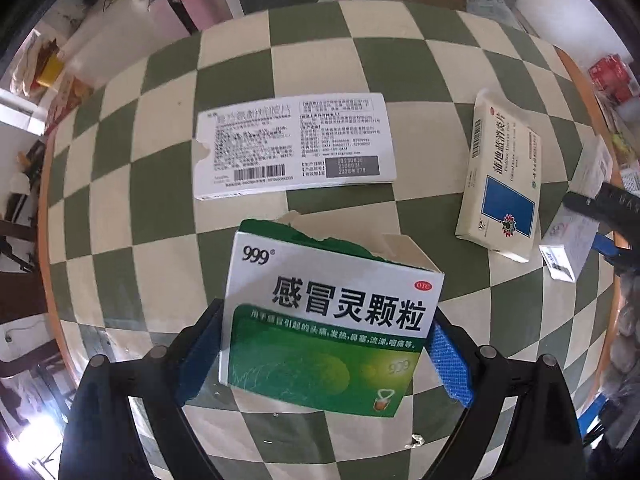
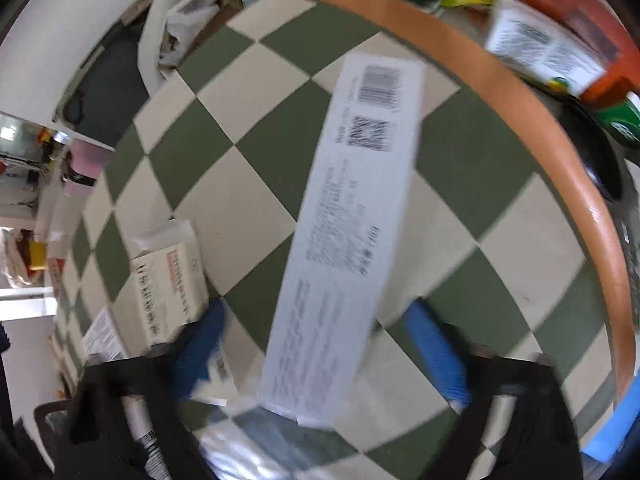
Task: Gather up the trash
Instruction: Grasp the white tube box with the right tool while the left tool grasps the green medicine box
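Green 999 box (image 1: 332, 328) between left gripper (image 1: 326, 360) pads, jaws wide; long white box (image 2: 344, 232) between right gripper (image 2: 320, 356) pads, grip unclear.

Both wrist cameras looked steeply down, close over the checkered desk (image 1: 240, 60), sharing the cream box (image 1: 500, 184) at three o'clock.

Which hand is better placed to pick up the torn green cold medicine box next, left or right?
Left. The left gripper already straddles the green 999 box, blue pads on both sides, just not closed. The right gripper is over a long white box near the table's orange rim.
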`<state>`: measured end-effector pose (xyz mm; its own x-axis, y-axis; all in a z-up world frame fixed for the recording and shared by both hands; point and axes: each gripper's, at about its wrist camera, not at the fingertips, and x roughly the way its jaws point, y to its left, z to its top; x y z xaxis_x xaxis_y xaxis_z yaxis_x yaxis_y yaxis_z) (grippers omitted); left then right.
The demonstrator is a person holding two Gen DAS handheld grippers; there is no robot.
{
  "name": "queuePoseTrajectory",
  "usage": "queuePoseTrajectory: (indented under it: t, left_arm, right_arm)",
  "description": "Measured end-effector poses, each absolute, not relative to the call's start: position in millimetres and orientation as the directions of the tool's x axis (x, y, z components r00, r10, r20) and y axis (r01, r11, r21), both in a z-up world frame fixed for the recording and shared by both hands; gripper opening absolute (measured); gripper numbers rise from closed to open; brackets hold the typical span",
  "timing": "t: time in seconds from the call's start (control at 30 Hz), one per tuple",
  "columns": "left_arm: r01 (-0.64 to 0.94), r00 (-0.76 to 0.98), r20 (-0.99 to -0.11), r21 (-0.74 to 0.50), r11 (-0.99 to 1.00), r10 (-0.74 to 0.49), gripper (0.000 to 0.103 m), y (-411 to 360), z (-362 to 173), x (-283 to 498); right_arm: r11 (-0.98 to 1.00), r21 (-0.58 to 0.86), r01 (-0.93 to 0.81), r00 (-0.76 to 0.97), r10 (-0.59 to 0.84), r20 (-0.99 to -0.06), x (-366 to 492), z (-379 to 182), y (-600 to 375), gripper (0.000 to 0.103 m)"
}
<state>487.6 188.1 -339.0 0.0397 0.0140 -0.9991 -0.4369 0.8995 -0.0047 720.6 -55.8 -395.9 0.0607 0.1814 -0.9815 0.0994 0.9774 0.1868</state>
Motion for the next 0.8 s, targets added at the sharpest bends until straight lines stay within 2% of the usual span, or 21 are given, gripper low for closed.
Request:
queuePoseTrajectory:
  t: [0.03, 0.17, 0.33, 0.53, 0.73, 0.8]
  left_arm:
    - [-0.439, 0.033, -0.999, -0.004, 0.899, 0.012, 0.093, 187, -341, 489]
    - [-0.434, 0.028, -0.999, 0.003, 0.901, 0.017, 0.093, 186, -343, 493]
    - [-0.409, 0.05, -0.998, 0.023, 0.912, 0.047, 0.089, 178, -337, 493]
    - [-0.438, 0.068, -0.995, 0.038, 0.898, 0.075, 0.089, 173, -324, 489]
    - [-0.457, 0.108, -0.989, 0.04, 0.889, 0.1, 0.089, 158, -300, 463]
    - [-0.466, 0.124, -0.987, 0.032, 0.884, 0.101, 0.089, 154, -290, 449]
  right_arm:
    - [0.983, 0.168, 0.081, 0.045, 0.165, -0.985, 722, -401, -50, 0.06]
    - [0.99, 0.131, -0.06, 0.038, 0.133, -0.99, 702, -399, -37, 0.059]
    - [0.964, 0.109, -0.243, -0.071, 0.094, -0.993, 642, -406, -35, 0.059]
    - [0.981, 0.081, -0.174, -0.049, 0.073, -0.996, 630, -410, -41, 0.06]
    - [0.986, 0.07, -0.151, 0.036, 0.076, -0.996, 635, -404, -35, 0.048]
    - [0.983, 0.075, -0.166, 0.057, 0.086, -0.995, 626, -395, -32, 0.048]
